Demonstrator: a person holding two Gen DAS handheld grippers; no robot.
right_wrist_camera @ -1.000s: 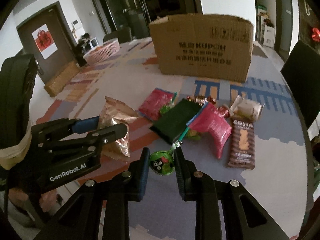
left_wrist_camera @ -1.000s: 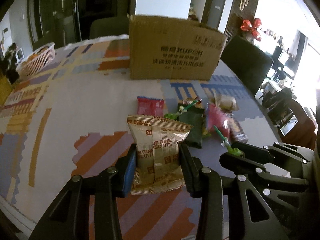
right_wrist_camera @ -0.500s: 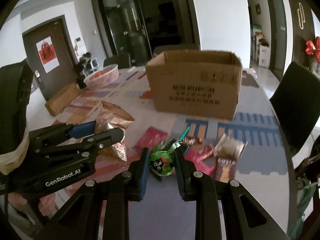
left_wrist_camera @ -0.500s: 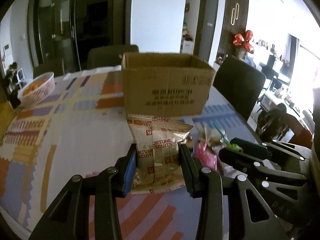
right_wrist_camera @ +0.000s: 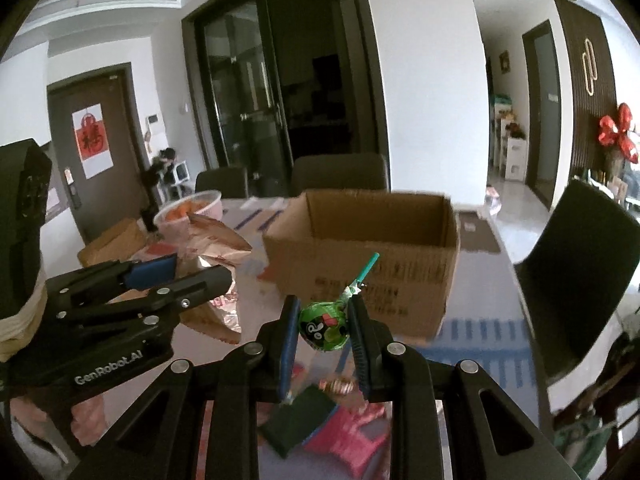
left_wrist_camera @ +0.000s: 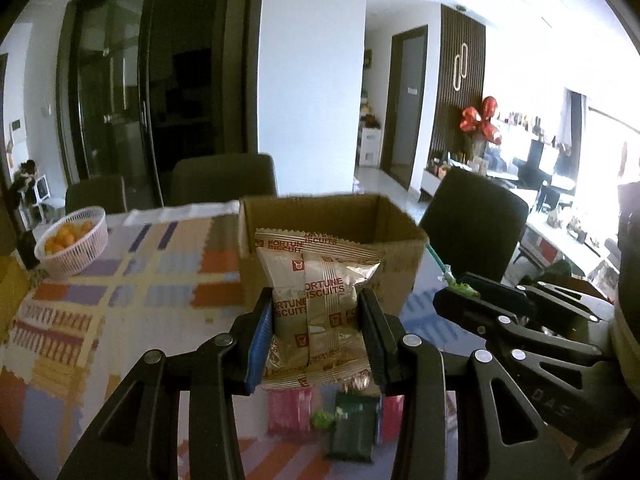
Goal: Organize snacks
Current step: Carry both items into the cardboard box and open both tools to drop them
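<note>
Item: Fortune Biscuits packet [left_wrist_camera: 316, 304], gold foil, being held upright between the two pads of the left gripper [left_wrist_camera: 316, 340], which is clamping it at mid-body, with the sealed top edge standing above the fingers and in front of the near wall of the cardboard box [left_wrist_camera: 332, 248]. Item: green-wrapped lollipop [right_wrist_camera: 323, 324], being pinched by its round head in the right gripper [right_wrist_camera: 323, 340], with its teal stick [right_wrist_camera: 366, 270] pointing up and away toward the same box. Both loads are hanging in the air short of the box's open top, well above the table. Receptacle: open box, flaps absent or folded in, interior showing no contents as far as the views reach, and blurred at its rim. Handling advice, as judgement: each gripper is needing to carry its snack forward until it is over the opening, past the near wall, before the fingers part; the packet is light and crinkly and is likely to tip, so a low release inside the walls is suiting it better than a drop from height. The lollipop's stick is liable to catch on the rim, so leading with the head is sensible. The two grippers are sitting just beside one another, so staggering the releases is avoiding a knock. Remaining stock: dark green packet [right_wrist_camera: 298, 420] and pink packet [right_wrist_camera: 348, 436] lying on the patterned tablecloth [left_wrist_camera: 72, 320] below. Periphery: basket of oranges [left_wrist_camera: 72, 244]; dark chairs [left_wrist_camera: 224, 178].
</note>
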